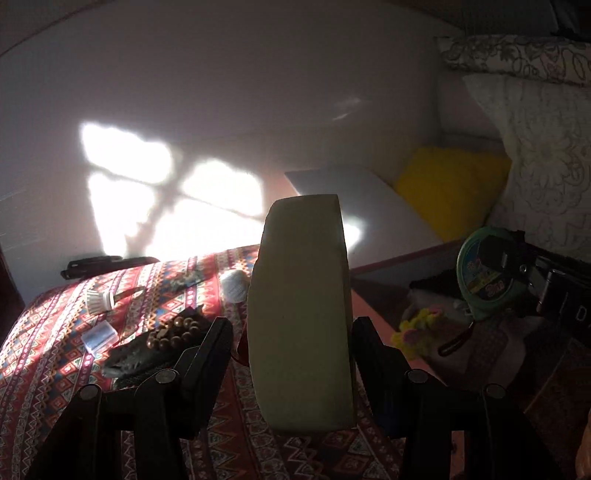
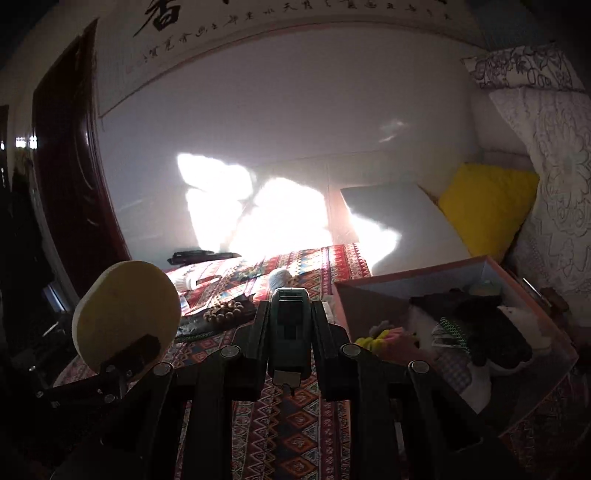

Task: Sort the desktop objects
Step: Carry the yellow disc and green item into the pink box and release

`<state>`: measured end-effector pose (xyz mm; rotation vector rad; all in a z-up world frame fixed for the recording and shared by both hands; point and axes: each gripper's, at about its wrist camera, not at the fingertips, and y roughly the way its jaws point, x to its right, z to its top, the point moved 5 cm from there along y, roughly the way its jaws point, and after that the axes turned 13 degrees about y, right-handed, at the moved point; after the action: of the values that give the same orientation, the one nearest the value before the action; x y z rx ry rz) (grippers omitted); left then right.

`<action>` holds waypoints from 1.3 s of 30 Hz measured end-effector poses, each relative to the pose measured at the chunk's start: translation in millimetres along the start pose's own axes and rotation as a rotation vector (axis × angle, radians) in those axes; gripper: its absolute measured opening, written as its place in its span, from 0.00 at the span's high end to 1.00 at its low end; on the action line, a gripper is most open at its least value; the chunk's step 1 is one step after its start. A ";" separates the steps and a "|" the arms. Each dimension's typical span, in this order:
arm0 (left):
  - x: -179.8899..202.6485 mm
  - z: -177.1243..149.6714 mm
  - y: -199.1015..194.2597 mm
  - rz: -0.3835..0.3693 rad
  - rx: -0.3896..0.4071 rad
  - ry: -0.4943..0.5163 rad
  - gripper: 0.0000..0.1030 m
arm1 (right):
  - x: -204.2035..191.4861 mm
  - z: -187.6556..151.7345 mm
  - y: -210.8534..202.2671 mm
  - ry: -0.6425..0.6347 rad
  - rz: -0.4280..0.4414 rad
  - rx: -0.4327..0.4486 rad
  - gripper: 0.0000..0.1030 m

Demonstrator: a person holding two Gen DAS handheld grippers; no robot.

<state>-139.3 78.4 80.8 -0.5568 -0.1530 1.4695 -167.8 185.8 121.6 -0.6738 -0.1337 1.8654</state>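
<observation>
The left gripper (image 1: 291, 343) holds a pale yellow sponge (image 1: 301, 314) edge-on between its clenched black fingers, raised above a table covered in a red patterned cloth (image 1: 48, 332). Only the right wrist view shows that the sponge (image 2: 125, 314) is a thick round disc, since it appears there side-on at the far left. The right gripper (image 2: 290, 325) is closed on a green tape measure (image 2: 290, 328), seen end-on as a narrow dark green case; the left wrist view alone shows its round face (image 1: 480, 273) with a colourful label, held over an open pink box (image 2: 443, 275) at the table's right. The box holds dark fabric, a small yellow and pink item (image 2: 380, 338) and other soft things (too dim to name). On the cloth lie a string of brown wooden beads (image 1: 173, 332), a small clear plastic case (image 1: 99, 336), a white brush (image 1: 98, 300), a ball of pale thread (image 1: 234, 284) and, at the far edge, a black object (image 1: 107, 264) whose kind cannot be told. Bright window-shaped sunlight falls on the white wall behind. To the right sit a yellow cushion (image 1: 452, 188) and white patterned bedding (image 1: 546, 162). The right wrist view also shows a dark red door (image 2: 70, 162) at left and a calligraphy scroll (image 2: 295, 22) above
</observation>
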 end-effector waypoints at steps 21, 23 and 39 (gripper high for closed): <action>126.3 56.6 88.1 -0.166 -0.023 0.077 0.04 | 198.1 31.3 16.8 0.258 -0.319 0.006 0.26; 117.9 54.7 87.9 -0.153 -0.029 0.064 0.04 | 200.6 34.1 10.7 0.267 -0.307 0.033 0.25; 23.5 5.7 65.3 -0.033 -0.079 -0.039 0.04 | 157.7 35.5 6.5 0.267 -0.242 0.082 0.25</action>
<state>-197.5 102.7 51.2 -0.5871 -0.2507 1.4475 -229.7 331.4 87.9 -0.8059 0.0335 1.5270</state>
